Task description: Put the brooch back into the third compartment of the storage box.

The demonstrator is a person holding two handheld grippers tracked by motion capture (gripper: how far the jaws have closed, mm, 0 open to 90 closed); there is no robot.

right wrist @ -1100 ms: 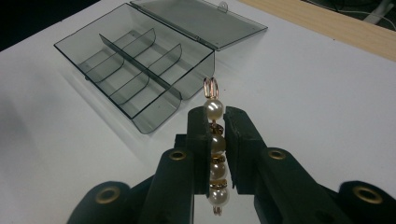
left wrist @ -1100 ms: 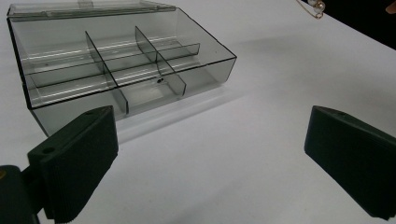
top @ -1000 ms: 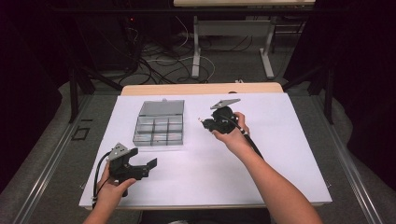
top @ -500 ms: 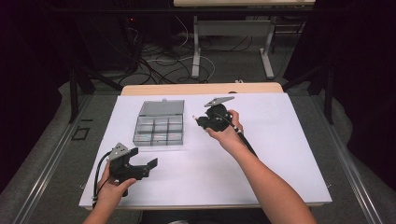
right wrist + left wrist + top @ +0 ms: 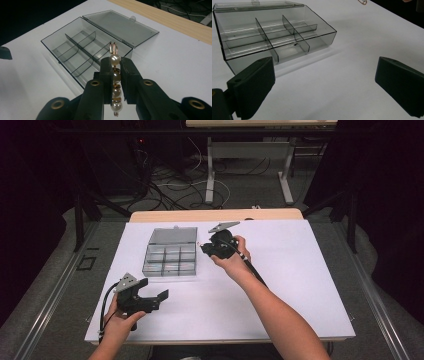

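Holding a pearl hairpin (image 5: 114, 82) between closed jaws, the right gripper (image 5: 218, 246) hovered just beside the right-hand wall of the clear compartment box (image 5: 170, 257). The pin's long axis ran along the jaws, gold loop end pointing out past the tips toward the box. The box lay ahead of and below the claw, lid (image 5: 120, 27) swung flat open on the far side, so the compartments were open from above. The nearest compartments sat closest to the pin; the move ahead probably called for a short carry over the near wall, then a release. The left gripper (image 5: 141, 297) rested near the front table edge, jaws wide apart and empty, well short of the box. White table cover (image 5: 300, 270) lay bare around both hands. Another small pin (image 5: 362, 2) lay beyond the box.
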